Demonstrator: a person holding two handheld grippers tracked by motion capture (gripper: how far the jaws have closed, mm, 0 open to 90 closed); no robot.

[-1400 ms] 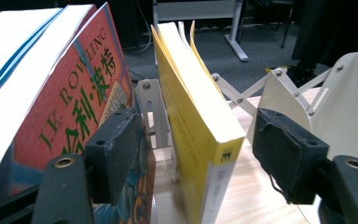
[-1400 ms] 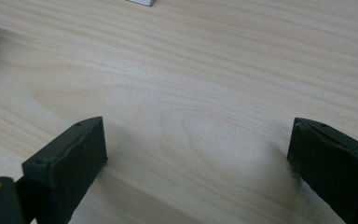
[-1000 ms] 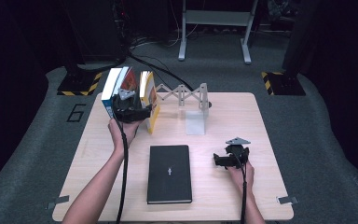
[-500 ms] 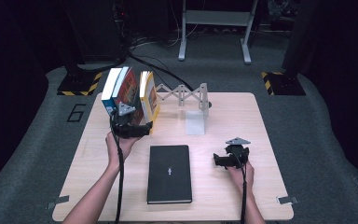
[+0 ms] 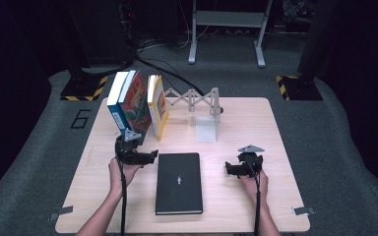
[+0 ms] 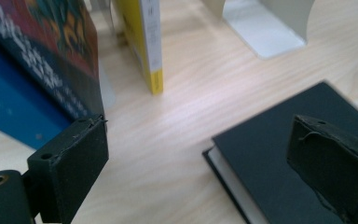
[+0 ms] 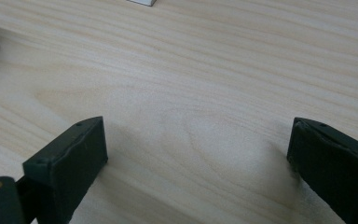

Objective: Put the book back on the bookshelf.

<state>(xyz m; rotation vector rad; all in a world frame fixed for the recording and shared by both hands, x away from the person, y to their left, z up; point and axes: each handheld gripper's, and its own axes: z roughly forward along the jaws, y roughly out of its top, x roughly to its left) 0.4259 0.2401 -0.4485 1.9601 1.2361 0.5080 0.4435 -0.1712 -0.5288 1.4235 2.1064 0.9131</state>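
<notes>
Three books [image 5: 137, 103] are being left standing at the far left of the desk [image 5: 256, 128], against the expanding bookend [image 5: 197, 104]. The left gripper [image 5: 139, 156] has been drawn back and down from them, its fingers [image 6: 72, 158] having just been opening, with nothing between them. It is now being held beside the flat black book [image 5: 178, 182], judged next for shelving. The right gripper [image 5: 242, 167] is resting with fingers apart, empty.

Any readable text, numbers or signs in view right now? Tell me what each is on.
"6": large pale numeral on the grey floor mat left of the table.
Red-covered book: pale lettering along its cover, too blurred to read.
Black book: small pale emblem at its centre, too small to read.
</notes>
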